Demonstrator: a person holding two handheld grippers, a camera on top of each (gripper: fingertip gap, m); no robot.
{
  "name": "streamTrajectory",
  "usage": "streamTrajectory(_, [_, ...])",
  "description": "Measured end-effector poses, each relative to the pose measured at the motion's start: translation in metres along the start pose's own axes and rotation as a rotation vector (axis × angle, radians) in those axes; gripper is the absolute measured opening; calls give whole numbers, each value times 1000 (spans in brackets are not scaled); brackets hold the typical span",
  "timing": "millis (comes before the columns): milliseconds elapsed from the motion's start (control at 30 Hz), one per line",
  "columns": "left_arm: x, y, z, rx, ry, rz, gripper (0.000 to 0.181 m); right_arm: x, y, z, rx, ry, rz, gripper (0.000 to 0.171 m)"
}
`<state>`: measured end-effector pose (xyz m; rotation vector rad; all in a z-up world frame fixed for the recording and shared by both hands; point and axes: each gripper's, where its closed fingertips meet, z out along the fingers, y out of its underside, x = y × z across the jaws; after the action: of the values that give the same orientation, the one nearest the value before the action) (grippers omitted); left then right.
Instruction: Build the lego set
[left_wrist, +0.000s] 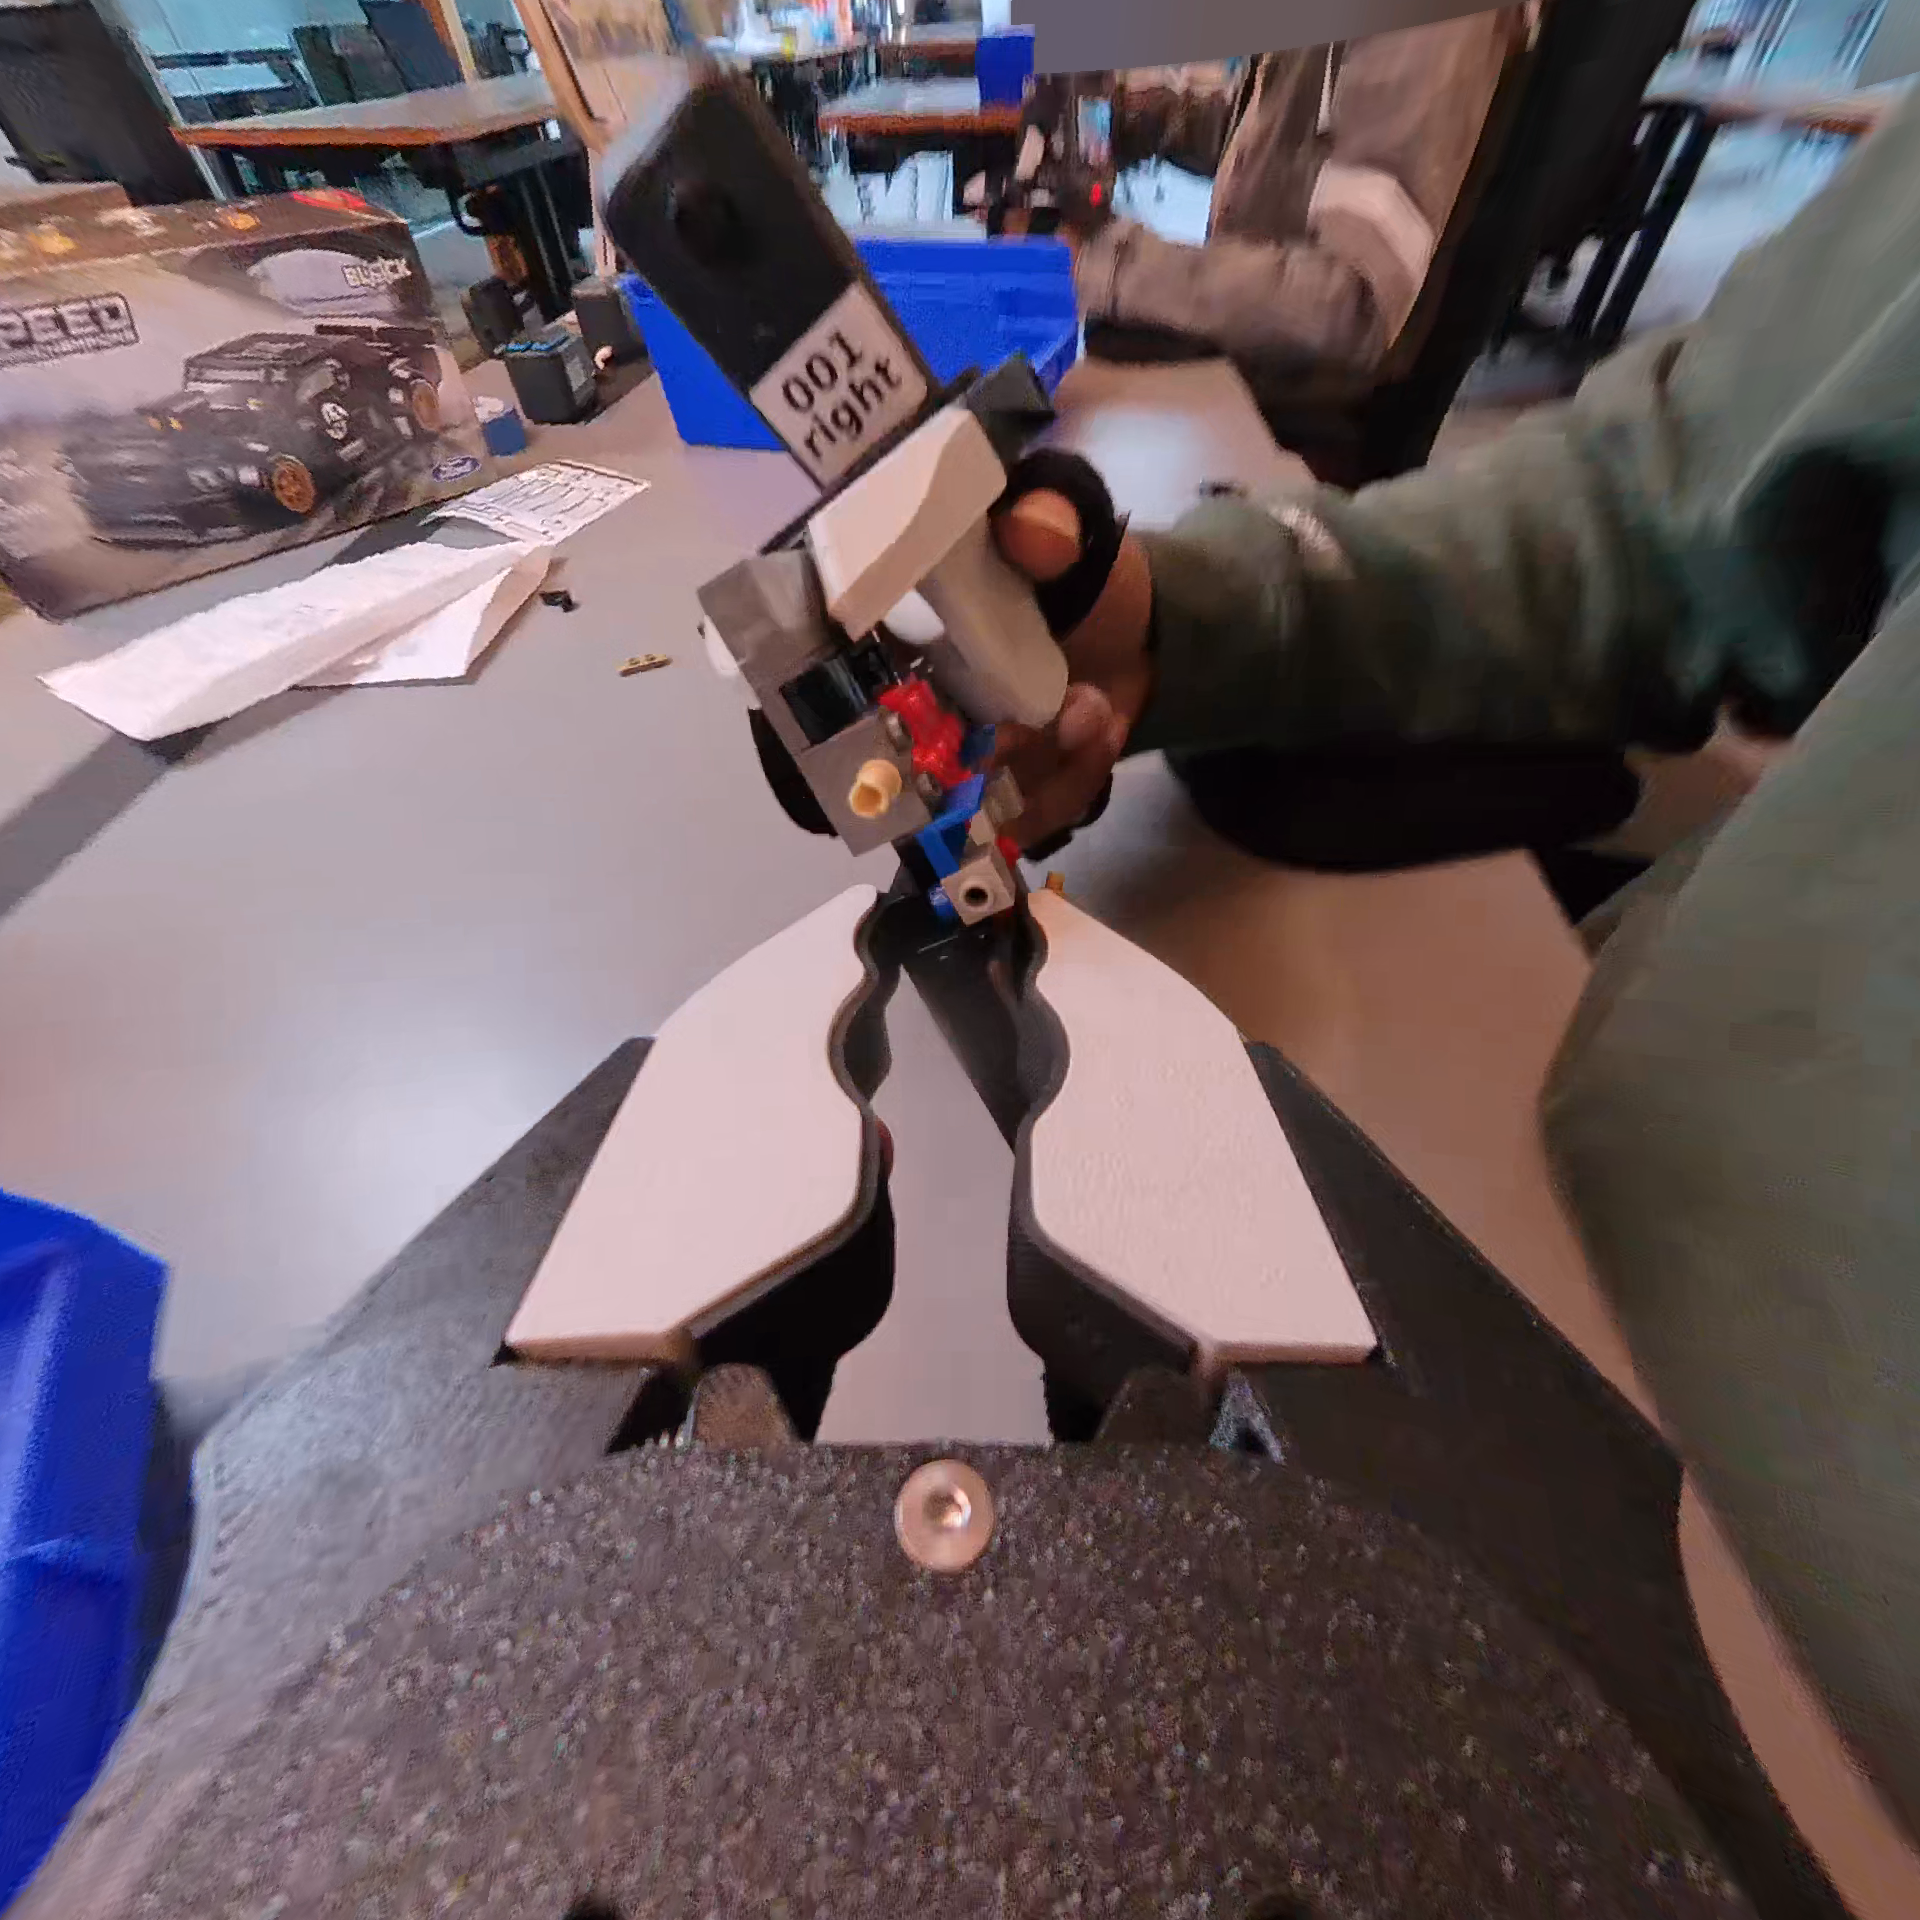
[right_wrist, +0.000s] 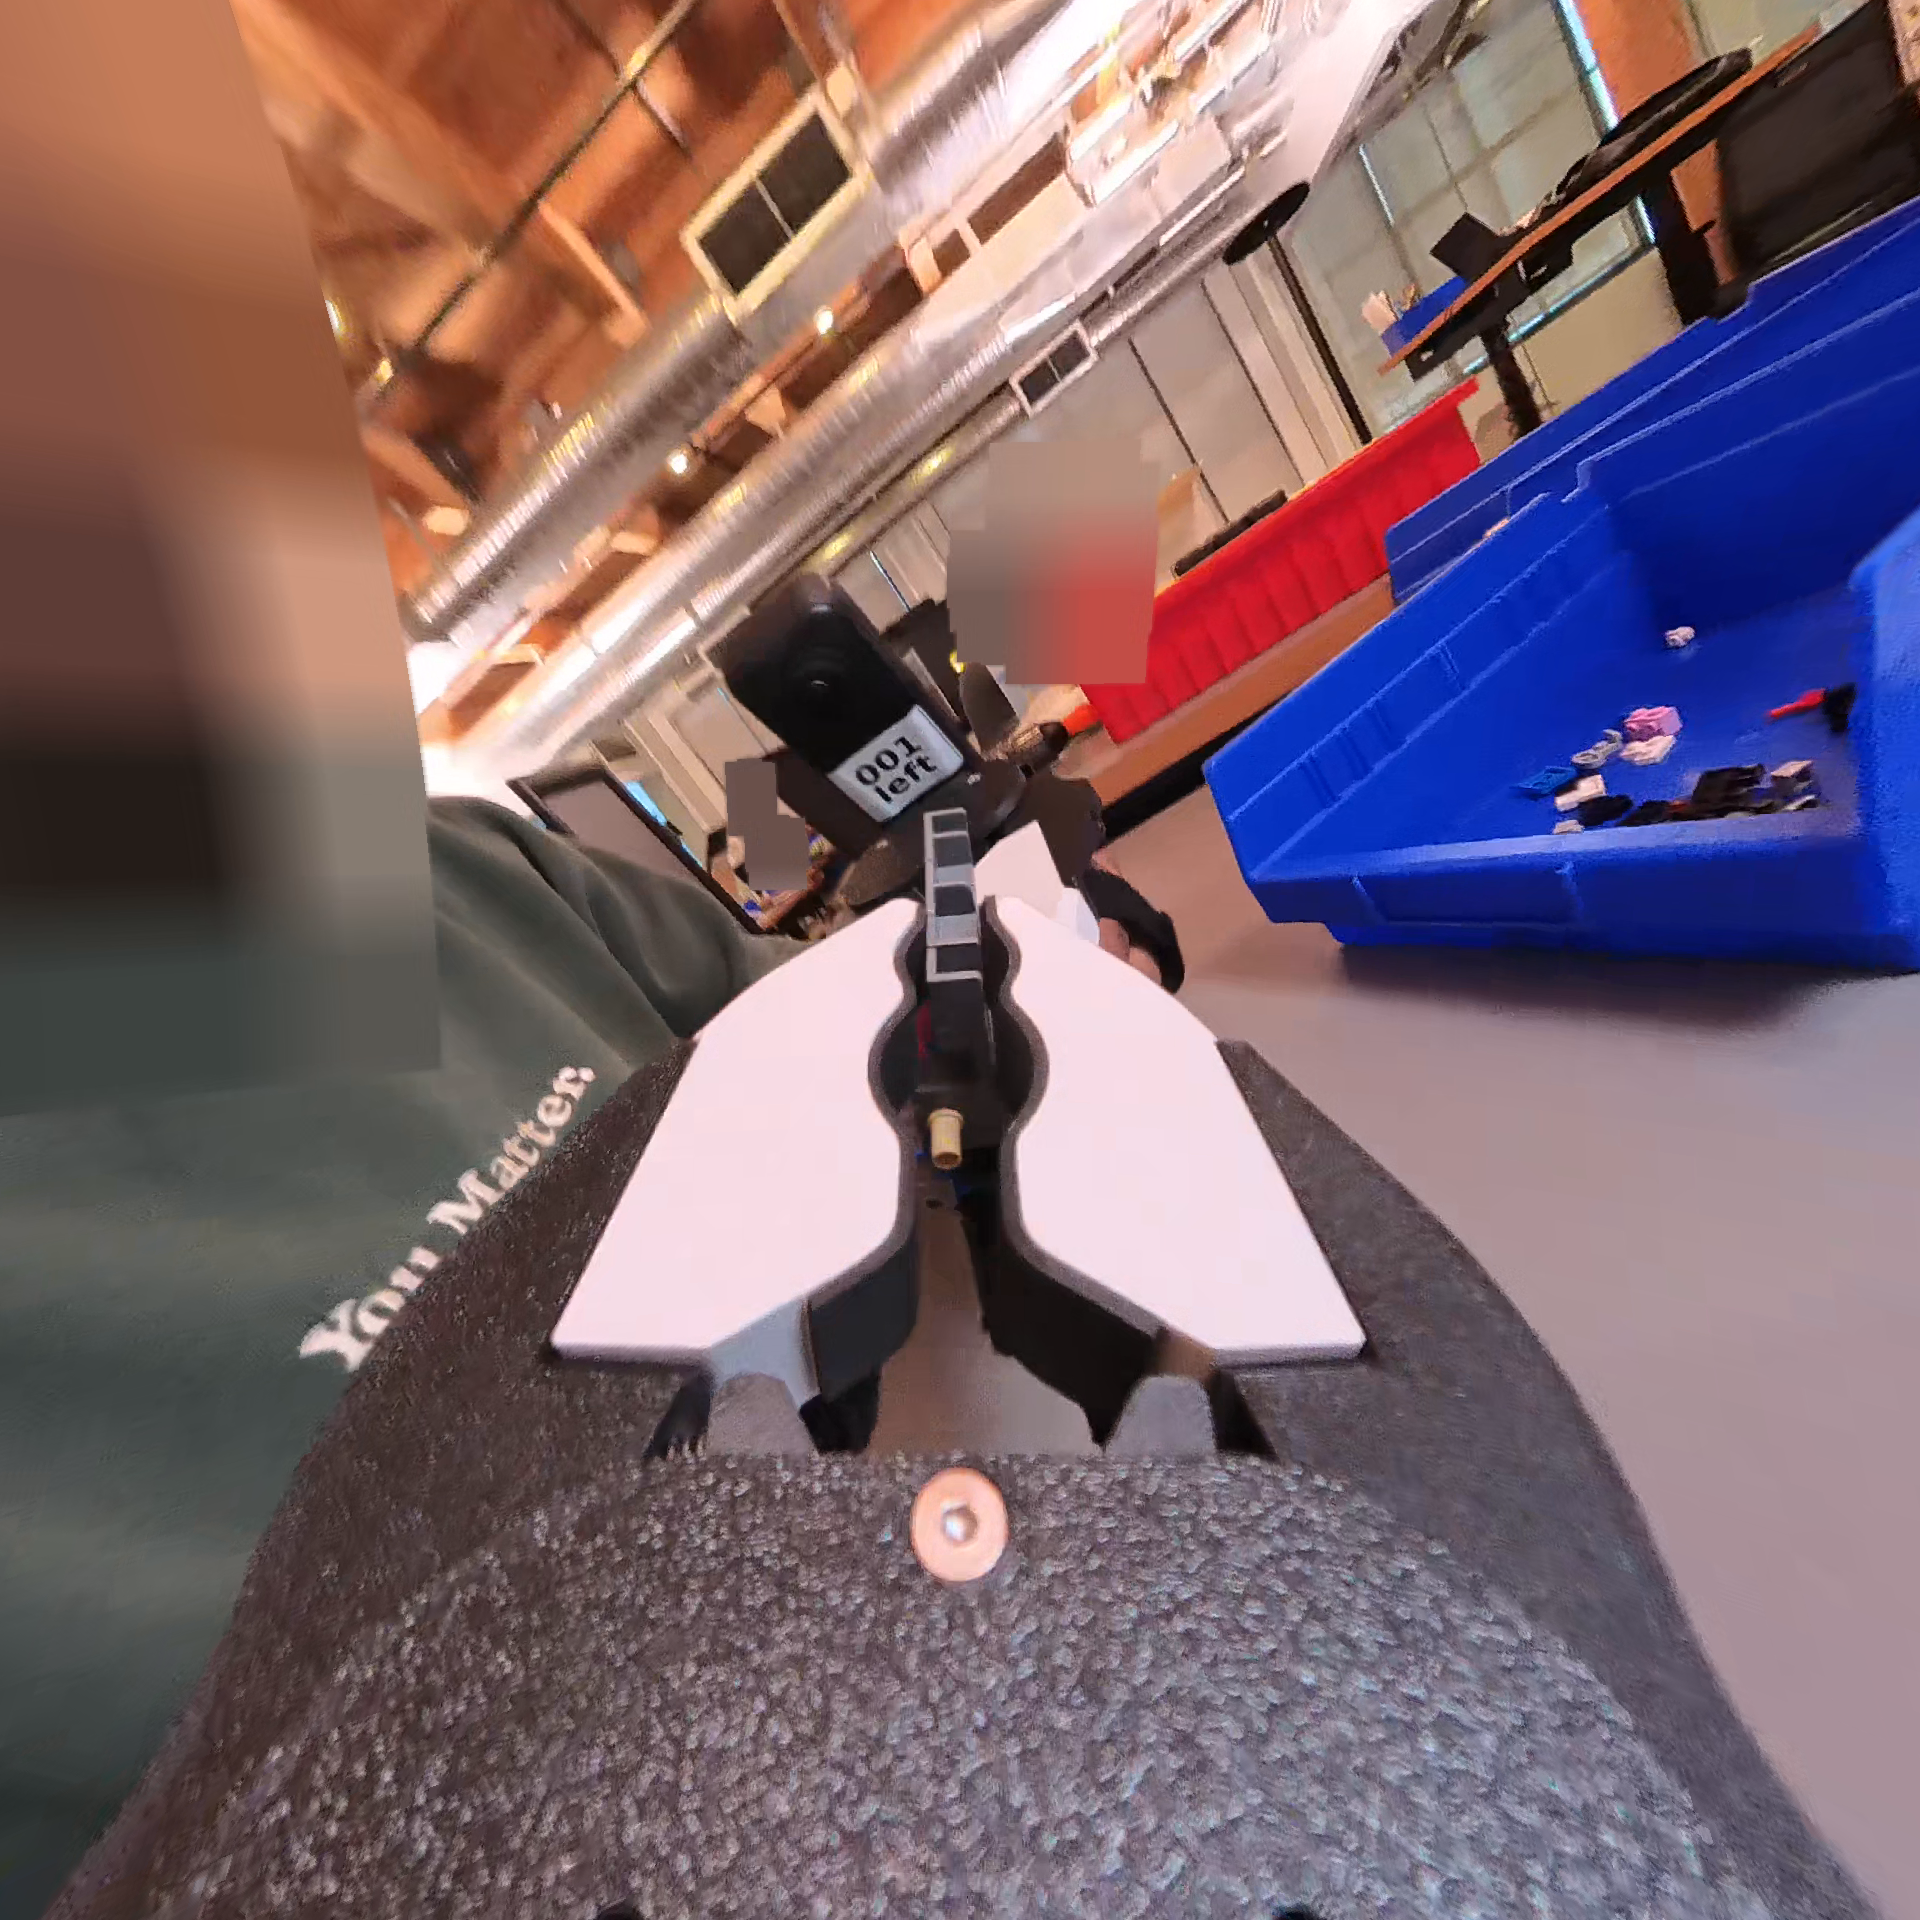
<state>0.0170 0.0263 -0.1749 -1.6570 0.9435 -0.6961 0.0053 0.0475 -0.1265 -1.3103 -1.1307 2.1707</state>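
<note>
A small brick assembly of grey, black, blue and red parts, with a tan pin sticking out, is held above the grey table. My left gripper is shut on its lower black end. My right gripper, held by a hand in a green sleeve, grips its upper end from above. In the right wrist view my right gripper is shut on the same assembly, and the tan pin shows between the fingers. The left gripper's white finger shows just beyond.
A blue bin with several loose bricks stands to the right, with a red bin behind it. A car-set box, paper sheets, a loose tan piece and another blue bin lie on the table. My hands' fingertips stand some 5 centimeters from each other.
</note>
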Motion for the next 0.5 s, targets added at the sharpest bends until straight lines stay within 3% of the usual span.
streamTrajectory(167, [3,-13,3,103,57,-161,21,1,-10,-3,102,-45,87,8])
streamTrajectory(233, [3,-15,5,124,64,-197,29,2,-9,-2,107,-39,87,8])
streamTrajectory(500, [4,-5,7,39,68,-188,20,2,0,4,59,-29,44,9])
